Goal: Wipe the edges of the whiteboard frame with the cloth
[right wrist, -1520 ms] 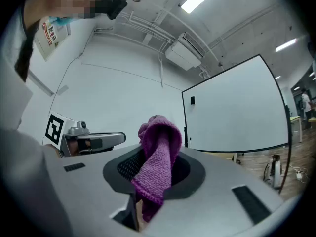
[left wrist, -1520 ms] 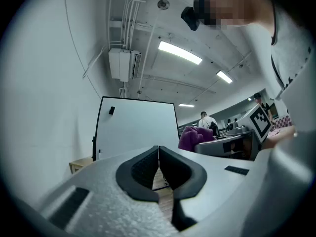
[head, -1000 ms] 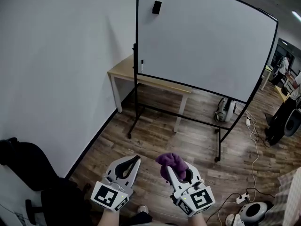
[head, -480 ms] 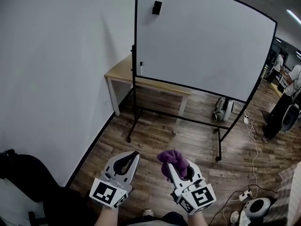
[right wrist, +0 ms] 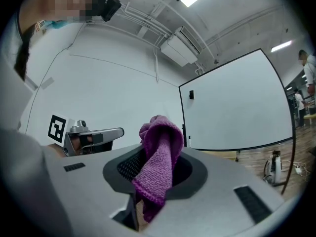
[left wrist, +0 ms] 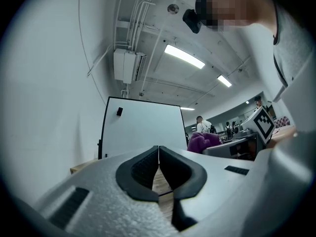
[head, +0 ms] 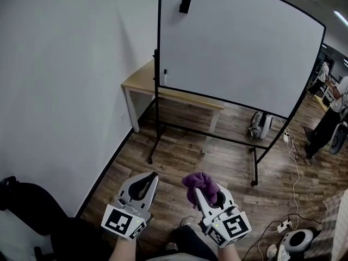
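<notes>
Purple cloth (head: 200,185) sits squeezed in the right gripper (head: 209,196). The jaws are pressed on its middle. A bunched lump sticks out past the tips and a small tail hangs down inside. The cloth's long side runs along the jaws and points up and forward, toward the whiteboard (head: 239,48). The left gripper (head: 151,176) is just beside it, with its jaws closed tip to tip and nothing in them. Both grippers are held low, close to the person.

The whiteboard is well apart from both grippers, across a stretch of wood floor (head: 179,156). It stands upright on a black stand (head: 156,124) and its white face looks at the person. Its long side goes left to right. A thin black frame (head: 159,37) runs round the edge. A small black thing (head: 185,5) sticks on the board near the top left. A marker (head: 165,76) rests by the bottom left corner.

A wooden table (head: 140,82) stands behind the board's left end, next to the white wall (head: 65,64). A white machine (head: 260,126) sits on the floor under the board's right side. Cables (head: 296,170) lie on the floor near it. A person (head: 333,116) stands at the far right.
</notes>
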